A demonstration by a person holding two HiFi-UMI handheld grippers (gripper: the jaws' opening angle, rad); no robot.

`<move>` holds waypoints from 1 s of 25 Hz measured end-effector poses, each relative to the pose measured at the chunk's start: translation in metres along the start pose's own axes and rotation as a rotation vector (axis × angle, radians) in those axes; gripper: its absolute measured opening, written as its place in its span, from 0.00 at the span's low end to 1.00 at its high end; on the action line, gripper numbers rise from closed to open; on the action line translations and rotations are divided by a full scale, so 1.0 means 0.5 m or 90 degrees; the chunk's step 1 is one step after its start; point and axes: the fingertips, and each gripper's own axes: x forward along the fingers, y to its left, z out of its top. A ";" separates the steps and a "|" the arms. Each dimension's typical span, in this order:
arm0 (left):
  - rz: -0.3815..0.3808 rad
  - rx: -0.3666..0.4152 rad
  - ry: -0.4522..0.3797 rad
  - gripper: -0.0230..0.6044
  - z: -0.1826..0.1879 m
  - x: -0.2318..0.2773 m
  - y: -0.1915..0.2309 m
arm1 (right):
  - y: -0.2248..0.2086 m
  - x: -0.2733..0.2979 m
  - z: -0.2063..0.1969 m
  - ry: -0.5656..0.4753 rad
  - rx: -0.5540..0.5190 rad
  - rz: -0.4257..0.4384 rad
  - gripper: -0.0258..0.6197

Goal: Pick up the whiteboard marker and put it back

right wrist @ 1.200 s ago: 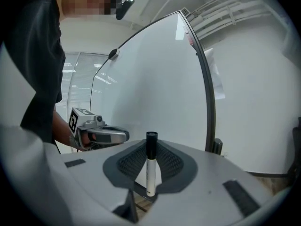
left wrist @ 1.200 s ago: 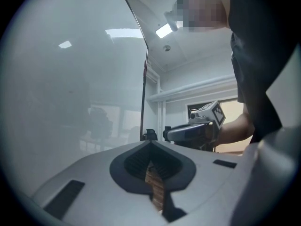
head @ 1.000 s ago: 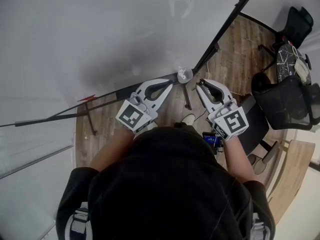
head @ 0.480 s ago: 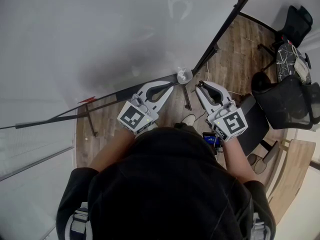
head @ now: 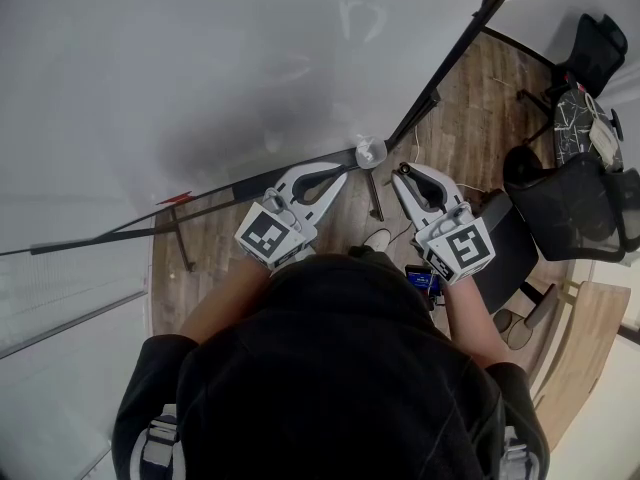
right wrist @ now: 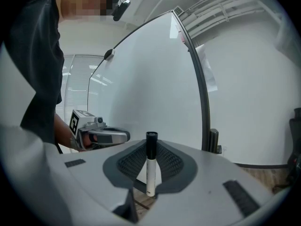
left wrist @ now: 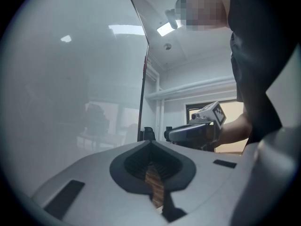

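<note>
The whiteboard marker (right wrist: 150, 169), white-bodied with a black cap, stands upright between the jaws of my right gripper (right wrist: 151, 149), which is shut on it. In the head view only the marker's dark cap (head: 403, 168) shows, at the tips of the right gripper (head: 405, 174), just off the lower edge of the whiteboard (head: 200, 68). My left gripper (head: 335, 179) is level beside it with its fingertips together. Nothing is between its jaws in the left gripper view, where the left gripper (left wrist: 150, 145) frames only wooden floor.
A small white holder (head: 368, 151) sits on the whiteboard's black bottom rail (head: 250, 183), between the two grippers. The board's stand legs (head: 181, 240) rest on the wooden floor (head: 470, 98). Black office chairs (head: 575, 198) and a wooden tabletop (head: 580, 348) are to the right.
</note>
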 end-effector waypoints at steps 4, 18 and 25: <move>0.007 0.006 0.000 0.04 -0.001 0.000 0.006 | -0.006 0.003 -0.001 0.002 -0.003 0.000 0.14; 0.030 0.035 -0.010 0.04 -0.016 0.029 0.038 | -0.073 0.078 -0.008 0.003 -0.014 -0.017 0.14; 0.044 0.015 -0.016 0.04 -0.051 0.043 0.061 | -0.101 0.141 -0.096 0.053 -0.018 -0.017 0.14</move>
